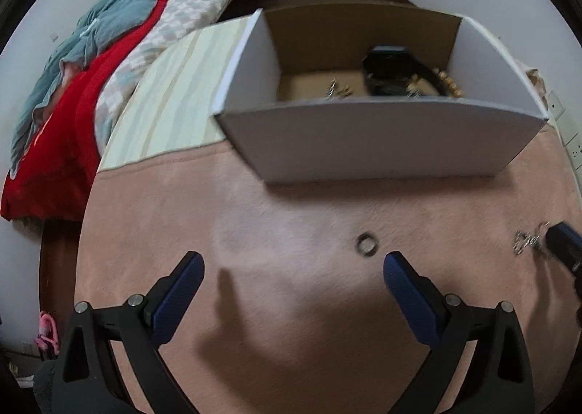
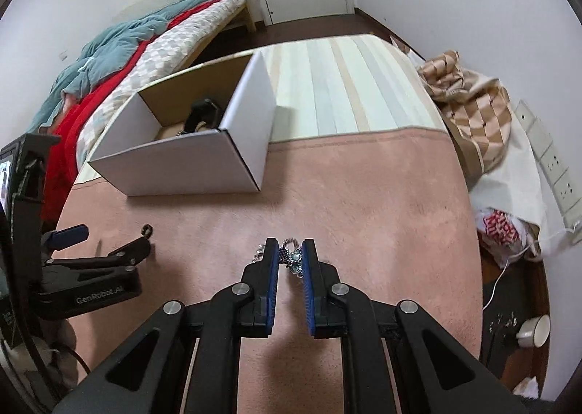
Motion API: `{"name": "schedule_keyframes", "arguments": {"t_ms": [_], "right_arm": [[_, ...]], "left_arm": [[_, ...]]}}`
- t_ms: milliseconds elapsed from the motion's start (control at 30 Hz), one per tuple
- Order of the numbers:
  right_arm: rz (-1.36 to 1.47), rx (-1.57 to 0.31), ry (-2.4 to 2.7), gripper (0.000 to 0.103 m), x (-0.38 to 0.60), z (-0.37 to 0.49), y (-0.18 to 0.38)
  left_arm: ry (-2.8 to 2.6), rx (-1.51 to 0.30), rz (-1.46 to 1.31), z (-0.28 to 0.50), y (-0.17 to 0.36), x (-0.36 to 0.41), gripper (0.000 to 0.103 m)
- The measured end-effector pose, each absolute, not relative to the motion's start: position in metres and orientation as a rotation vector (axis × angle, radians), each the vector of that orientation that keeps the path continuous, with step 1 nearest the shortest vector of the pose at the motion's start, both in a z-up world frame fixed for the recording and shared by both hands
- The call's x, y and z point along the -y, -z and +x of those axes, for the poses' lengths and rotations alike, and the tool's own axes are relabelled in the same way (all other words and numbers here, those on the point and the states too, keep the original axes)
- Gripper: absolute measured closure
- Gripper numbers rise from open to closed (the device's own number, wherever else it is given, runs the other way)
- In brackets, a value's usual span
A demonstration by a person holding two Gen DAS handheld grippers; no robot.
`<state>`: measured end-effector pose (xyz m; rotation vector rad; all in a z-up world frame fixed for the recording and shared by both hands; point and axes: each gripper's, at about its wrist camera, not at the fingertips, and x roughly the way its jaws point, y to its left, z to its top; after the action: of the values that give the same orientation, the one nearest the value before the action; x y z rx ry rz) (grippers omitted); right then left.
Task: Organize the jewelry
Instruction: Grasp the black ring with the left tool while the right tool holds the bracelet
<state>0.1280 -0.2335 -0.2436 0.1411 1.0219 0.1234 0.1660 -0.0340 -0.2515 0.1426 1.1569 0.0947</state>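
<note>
Right tool [image 2: 290, 257]: narrow, its blue pads pinching a small silver piece of jewelry [image 2: 294, 261] set with pale blue stones, held at the very tips.
Left tool [image 1: 294, 266]: wide apart and empty, angled down over the pink blanket [image 1: 291, 305].
Ring [image 1: 366, 243]: a small dark metal band lying flat on the blanket, just ahead of the left tool's right-hand finger, not between the fingers.
Box [image 1: 378, 141]: white cardboard, open top, well ahead of both tools; a black item and beaded pieces already lie inside.
Risk, jewelry: the grip is only at the tips, so a tilt or jolt on the way to the box could let it slip out or dangle and snag.
Risk, ring: thin and flat on soft pile; the fingers may close beside it or press it into the blanket.
</note>
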Motion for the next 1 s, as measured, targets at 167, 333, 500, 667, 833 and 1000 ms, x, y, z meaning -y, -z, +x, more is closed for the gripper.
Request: {"name": "schedule_keyframes", "arguments": {"t_ms": [167,333,500,667,833,1000], "right_arm": [[0.144,-1.024,-0.117,0.090,0.232,0.130,0.249],[0.151,-1.022,-0.109,0.090,0.232,0.131,0.249],[0.154,-1.013,-0.091,0.090,0.234,0.131,0.246],[0.167,-0.980,-0.093,0.090,0.234,0.131,0.234],[0.193,-0.938,-0.121,0.090,0.230,0.130,0.213],[0.217,-0.876,-0.170,0.090,0.225,0.132,0.176]], "left_arm": [[-0.061,-1.142,0.132,0.172,0.251,0.045,0.017],[-0.011,-1.124,0.107,0.173,0.247,0.053,0.060],[0.045,-1.118,0.141,0.169,0.245,0.068,0.094],[0.055,-1.117,0.129,0.161,0.241,0.067,0.094],[0.053,-1.095,0.105,0.159,0.223,0.057,0.094],[0.065,-1.060,0.059,0.163,0.193,0.041,0.094]]}}
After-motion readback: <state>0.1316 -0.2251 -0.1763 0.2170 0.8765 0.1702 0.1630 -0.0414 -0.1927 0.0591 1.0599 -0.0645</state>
